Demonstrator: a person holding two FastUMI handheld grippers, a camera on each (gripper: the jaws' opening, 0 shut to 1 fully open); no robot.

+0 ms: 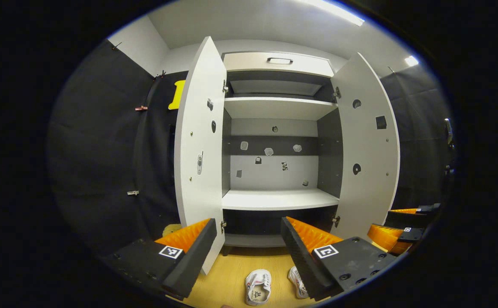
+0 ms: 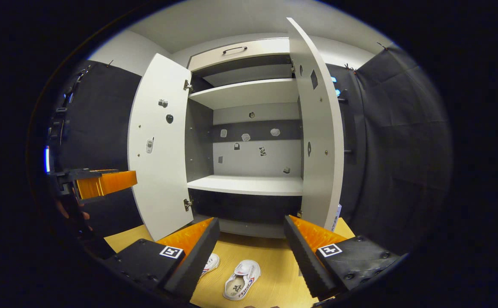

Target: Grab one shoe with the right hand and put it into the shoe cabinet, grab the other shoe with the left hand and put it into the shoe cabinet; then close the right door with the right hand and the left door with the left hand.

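at the bottom of the left gripper view, two white shoes point(image 1: 258, 286) lie side by side on the wood floor point(image 1: 231, 273), long axes toward the shoe cabinet point(image 1: 274, 199). its two doors point(image 1: 199, 149) stand open. left gripper point(image 1: 249, 250) and right gripper point(image 2: 251, 250) both hover, jaws apart.

walls: black cloth point(image 1: 103, 171) | floor: light wood point(image 1: 231, 278) | ceiling light strip point(image 1: 334, 10)

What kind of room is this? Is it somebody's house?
Probably not a real house: it looks like a small recording booth set up like a hallway. Black cloth covers the walls around one shoe cabinet with both doors open, and two white shoes lie on the wooden floor.
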